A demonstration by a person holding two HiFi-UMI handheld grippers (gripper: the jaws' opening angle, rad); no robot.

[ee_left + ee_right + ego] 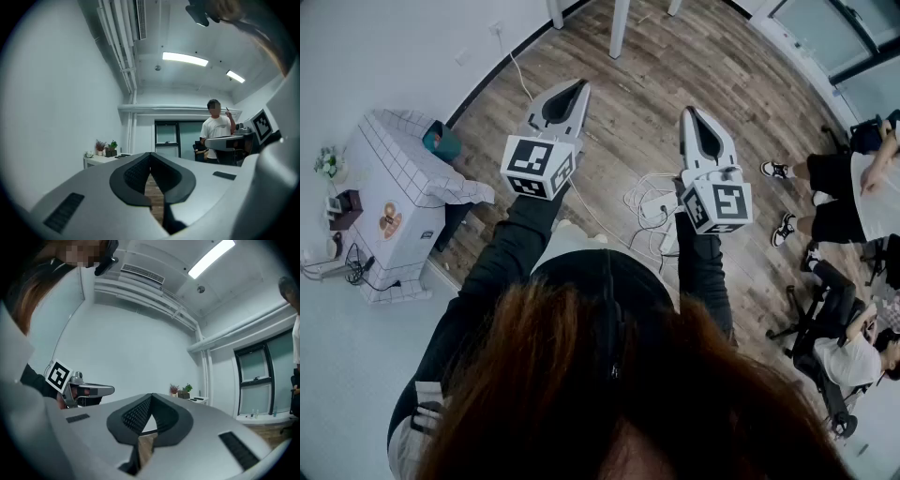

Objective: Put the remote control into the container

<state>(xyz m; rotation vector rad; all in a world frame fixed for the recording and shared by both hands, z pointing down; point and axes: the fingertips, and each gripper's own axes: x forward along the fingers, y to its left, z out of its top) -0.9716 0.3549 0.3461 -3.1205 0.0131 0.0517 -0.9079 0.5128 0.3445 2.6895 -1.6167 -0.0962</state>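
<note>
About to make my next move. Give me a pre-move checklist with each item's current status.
1. left gripper empty, jaws together: ok.
2. right gripper empty, jaws together: ok.
3. Jaws opened for a grasp: not ok, both shut.
4. Sight of the remote control: cannot tell; the dark flat items on the white table are too small to identify.
5. Sight of the container: cannot tell.
6. Floor path: not ok, cables lie ahead.

No words, brands or numbers legible. Head view: only black-and-white square codes on left gripper [579, 86] cube, 11 o'clock, and right gripper [690, 112] cube, 2 o'clock.
</note>
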